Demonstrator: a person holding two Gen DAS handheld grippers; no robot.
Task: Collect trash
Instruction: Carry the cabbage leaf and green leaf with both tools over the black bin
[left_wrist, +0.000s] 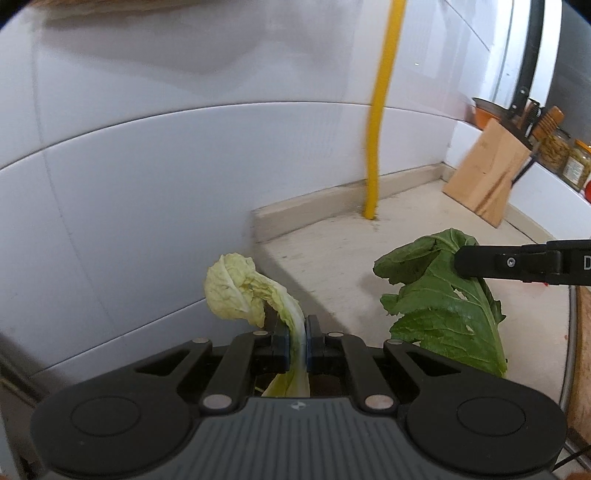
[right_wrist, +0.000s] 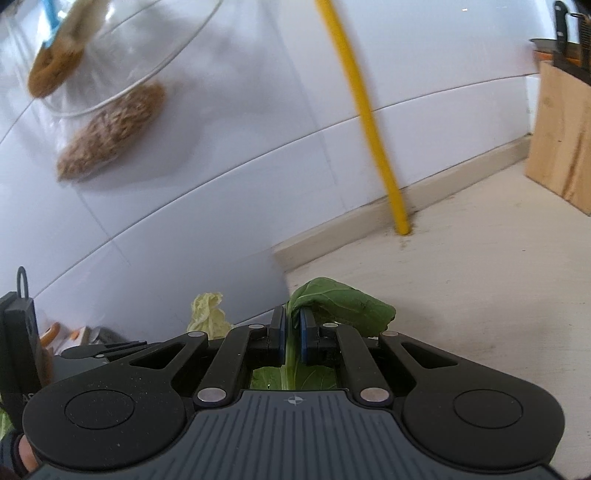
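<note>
Grippers over beige countertop, white-tiled wall.

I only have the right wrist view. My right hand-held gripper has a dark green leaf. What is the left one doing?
Observer: The left hand-held gripper is shut on a pale yellow-green cabbage leaf, clamped at its white stem.
Operator: Is that the pale scrap I see low on my left?
Observer: Likely. In the left wrist view its leafy end curls over above the pads.
Operator: How does my dark green leaf hang?
Observer: From the left wrist view it droops below the right hand-held gripper, long and holed, over the beige counter.
Operator: Anything past the wooden knife block?
Observer: Yes, glass jars stand on the ledge behind it.
</note>
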